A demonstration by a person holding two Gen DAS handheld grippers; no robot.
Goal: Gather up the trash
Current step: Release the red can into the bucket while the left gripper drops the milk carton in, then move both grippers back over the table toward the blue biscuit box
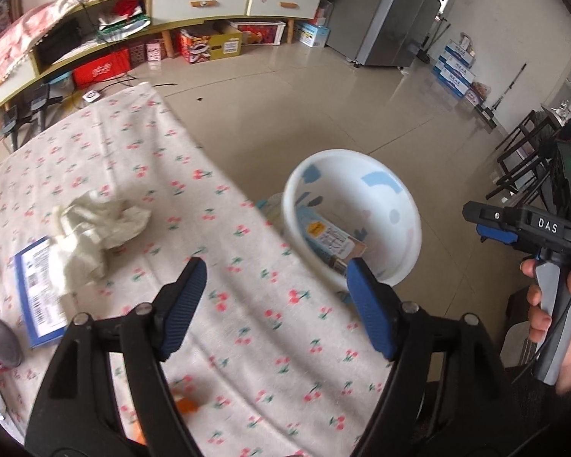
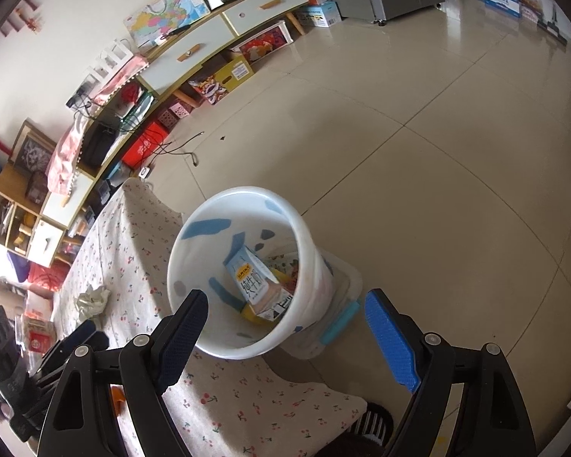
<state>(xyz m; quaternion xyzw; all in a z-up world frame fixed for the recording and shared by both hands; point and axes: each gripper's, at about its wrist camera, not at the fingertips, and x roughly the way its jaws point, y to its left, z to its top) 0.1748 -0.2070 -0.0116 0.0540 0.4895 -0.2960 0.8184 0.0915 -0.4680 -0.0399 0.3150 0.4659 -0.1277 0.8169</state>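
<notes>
A: Both grippers gape empty — your left gripper (image 1: 276, 272) over the cherry-print tablecloth (image 1: 247, 327), right gripper (image 2: 285, 306) above the white bin (image 2: 308, 259).

B: Room?

A: Tiled floor (image 2: 437, 152), TV cabinet (image 1: 201, 3) along the wall.

B: Trash?

A: Milk carton (image 2: 253, 282) already in the bin. Crumpled tissue (image 1: 95, 228), blue-edged packet (image 1: 38, 289) and can (image 1: 2, 342) lie on the cloth, left of your left gripper.

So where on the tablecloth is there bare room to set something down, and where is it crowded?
Free: the cloth between the crumpled tissue and the white bin at its edge, and the far end beyond the tissue. Crowded: the near left, with the blue-edged packet and can.
</notes>
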